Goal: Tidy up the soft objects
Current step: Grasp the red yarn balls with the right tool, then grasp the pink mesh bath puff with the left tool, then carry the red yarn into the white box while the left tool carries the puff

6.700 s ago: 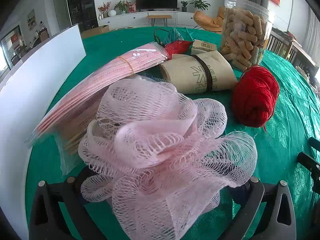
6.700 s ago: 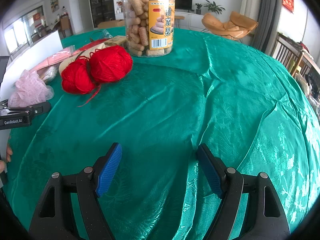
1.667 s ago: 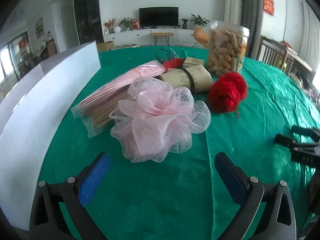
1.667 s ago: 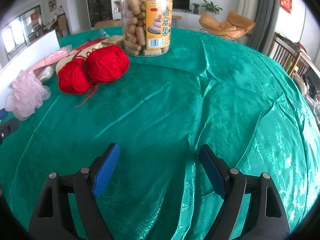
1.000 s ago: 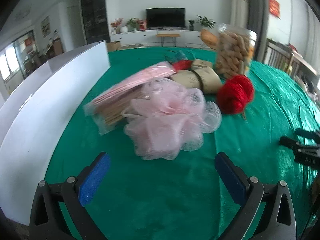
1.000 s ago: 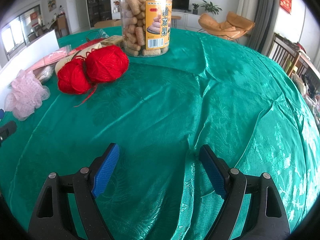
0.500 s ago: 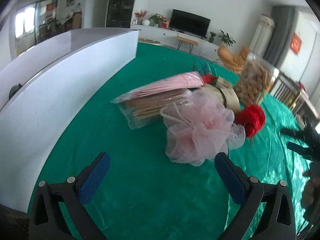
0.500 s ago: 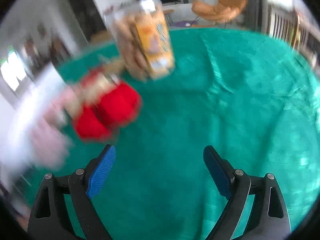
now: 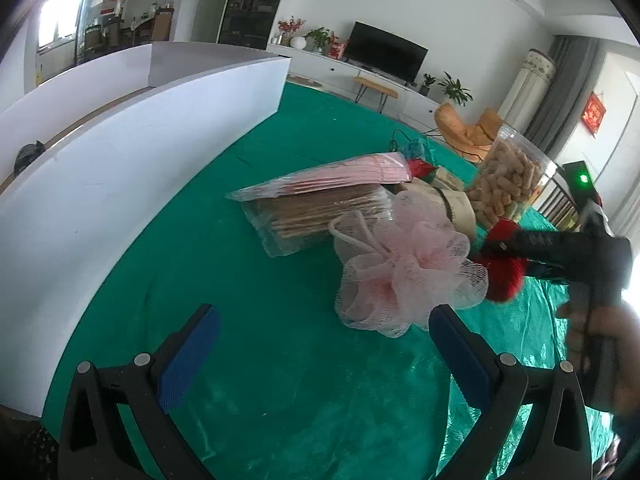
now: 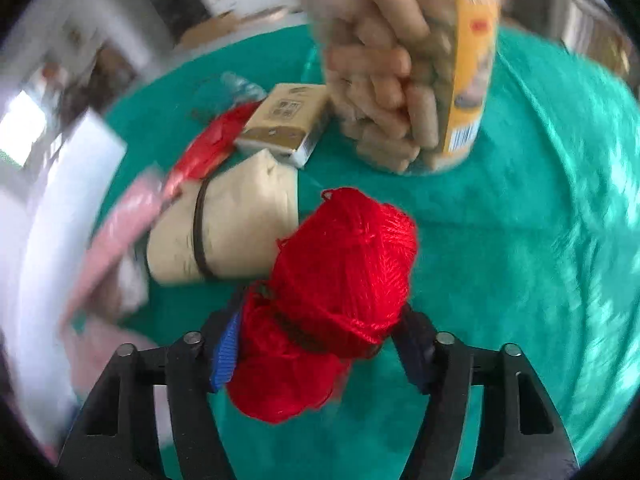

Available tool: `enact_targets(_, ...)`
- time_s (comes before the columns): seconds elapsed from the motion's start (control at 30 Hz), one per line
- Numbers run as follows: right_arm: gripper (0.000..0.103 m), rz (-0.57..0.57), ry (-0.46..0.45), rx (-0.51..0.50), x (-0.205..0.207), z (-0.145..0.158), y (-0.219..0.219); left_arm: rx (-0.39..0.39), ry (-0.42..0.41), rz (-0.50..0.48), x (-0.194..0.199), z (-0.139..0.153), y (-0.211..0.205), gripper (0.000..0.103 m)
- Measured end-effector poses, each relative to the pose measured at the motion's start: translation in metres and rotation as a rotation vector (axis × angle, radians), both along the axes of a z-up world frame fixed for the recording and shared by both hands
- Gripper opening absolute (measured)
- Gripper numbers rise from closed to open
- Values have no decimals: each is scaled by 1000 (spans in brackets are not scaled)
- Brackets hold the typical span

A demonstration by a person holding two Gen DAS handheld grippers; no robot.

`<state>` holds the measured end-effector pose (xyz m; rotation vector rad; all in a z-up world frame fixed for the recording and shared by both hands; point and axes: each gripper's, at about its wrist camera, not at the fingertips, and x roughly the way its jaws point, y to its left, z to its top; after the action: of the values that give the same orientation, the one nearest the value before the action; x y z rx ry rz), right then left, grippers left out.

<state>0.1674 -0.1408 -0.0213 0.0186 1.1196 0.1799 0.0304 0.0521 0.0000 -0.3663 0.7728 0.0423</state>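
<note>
Two joined balls of red yarn (image 10: pixel 344 264) lie on the green tablecloth (image 10: pixel 520 260). My right gripper (image 10: pixel 320 352) points steeply down on them, its jaws closing with the yarn between them and both pads against it. In the left wrist view the same gripper (image 9: pixel 508 252) reaches in from the right over the red yarn (image 9: pixel 504 276). A pink mesh bath pouf (image 9: pixel 404 268) sits just left of the yarn. My left gripper (image 9: pixel 324 356) stands open over bare cloth with nothing between its fingers, the pouf just beyond its right finger (image 9: pixel 460 352).
A clear jar of snacks (image 10: pixel 408 60) stands right behind the yarn. A beige rolled bag (image 10: pixel 228 232), a small box (image 10: pixel 284 120) and flat pink and brown packs (image 9: pixel 332 192) lie left of it. A white board (image 9: pixel 140 140) walls the left side. A hand (image 9: pixel 580 332) holds the right gripper.
My right gripper swept left across the table to the red yarn and its jaws narrowed around it. The left gripper's view rolled and shifted, so the pouf now sits to its right.
</note>
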Motion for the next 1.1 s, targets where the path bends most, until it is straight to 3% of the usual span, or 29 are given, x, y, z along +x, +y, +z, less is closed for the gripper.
enact_targets(0.07,65,66,-41,-105,-17,12,-5,-13,3,-17,2,0,-1,103)
enact_targets(0.13,65,128,-91,-199,-41,23,-15,-86,3,-56,5,-2,2,103)
enact_targets(0.23,65,183,-127,-213,-76,31,-38,-241,0,-138,10,-7,6,103)
enact_targets(0.27,65,187,-133,-200,-87,31,-45,-254,-1,-154,12,-6,4,103)
enact_targets(0.37,65,174,-132,-152,-112,24,-59,-203,8,-203,27,0,-12,103)
enact_targets(0.47,65,145,-107,-85,-129,13,-68,-93,42,-221,53,5,-29,103)
enact_targets(0.57,65,129,-94,-51,-138,5,-69,-59,140,-213,85,-5,-43,100)
enact_targets(0.6,65,125,-94,-45,-141,4,-69,-56,147,-214,88,-7,-46,79)
enact_targets(0.63,65,121,-96,-38,-144,6,-71,-41,157,-210,89,-8,-51,42)
enact_targets(0.73,65,117,-107,-26,-153,12,-75,-32,115,-241,73,-1,-59,34)
enact_targets(0.87,65,122,-127,-30,-156,16,-73,-42,35,-261,29,23,-48,33)
enact_targets(0.97,65,147,-122,-5,-150,16,-58,-100,-28,-225,-6,50,-18,34)
enact_targets(1.1,65,213,-136,46,-138,23,-14,-107,-91,-129,-36,86,31,34)
